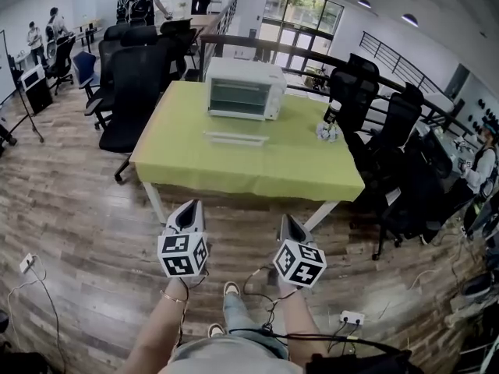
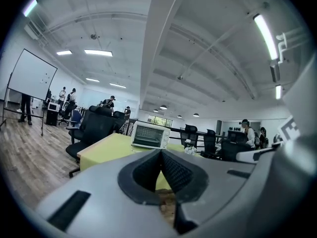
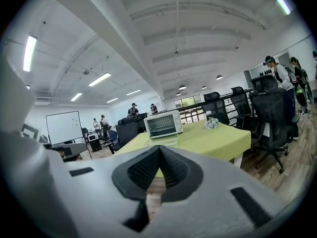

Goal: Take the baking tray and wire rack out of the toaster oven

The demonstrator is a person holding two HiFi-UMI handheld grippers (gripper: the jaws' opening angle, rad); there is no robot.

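1. One toaster oven (image 1: 243, 89) stands at the far side of a single table (image 1: 257, 170) covered in a yellow-green cloth, and its glass door is closed.
2. One flat pale piece (image 1: 236, 138) lies on the cloth just in front of the toaster oven, apart from its door. From here it cannot be told whether this is the baking tray, the wire rack or both.
3. One small white bunch (image 1: 327, 132) sits on the cloth to the right of the toaster oven.
4. Two grippers are in view, both well short of the toaster oven, over the wooden floor (image 1: 86, 232) on the near side of the table.
5. The left gripper (image 1: 191, 204) has its jaws clenched together with nothing between them. It points toward the toaster oven.
6. The right gripper (image 1: 286, 219) is likewise clenched and empty, aimed the same way.
7. Each gripper carries one marker cube, so there are two: left cube (image 1: 183, 254) and right cube (image 1: 299, 262).
8. Black office chairs (image 1: 129, 92) crowd both sides of the toaster oven. They overlap too much to give an exact count.
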